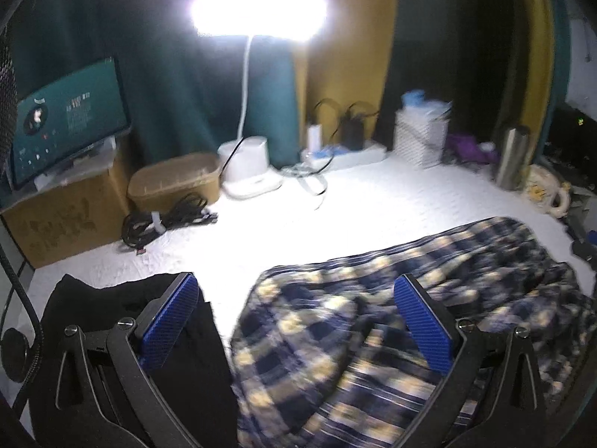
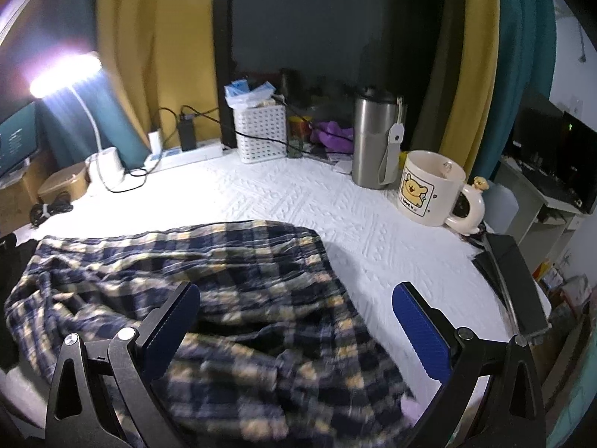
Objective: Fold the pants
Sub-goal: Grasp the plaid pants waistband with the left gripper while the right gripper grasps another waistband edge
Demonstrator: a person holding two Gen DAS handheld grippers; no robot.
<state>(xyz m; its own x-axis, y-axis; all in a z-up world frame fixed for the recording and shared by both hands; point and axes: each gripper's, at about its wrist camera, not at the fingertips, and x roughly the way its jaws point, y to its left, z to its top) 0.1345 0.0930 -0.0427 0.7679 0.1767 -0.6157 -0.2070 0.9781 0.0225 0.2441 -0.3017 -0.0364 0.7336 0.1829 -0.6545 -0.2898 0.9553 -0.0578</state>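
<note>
The plaid pants (image 2: 209, 298) lie crumpled on the white bedspread (image 2: 335, 205), long axis nine-to-three; right gripper (image 2: 296, 321) and left gripper (image 1: 296, 317) (both wide, empty) hover at six o'clock.

A white desk lamp (image 1: 257, 11) is blasting light over the white textured table cover (image 2: 298, 201), with teal and mustard curtains (image 2: 149, 56) hanging behind. A monitor (image 1: 67, 119) is glowing on a cardboard box (image 1: 63, 216) at the left, and a mug (image 2: 429, 186) is sitting beside a steel flask (image 2: 373, 142).
</note>
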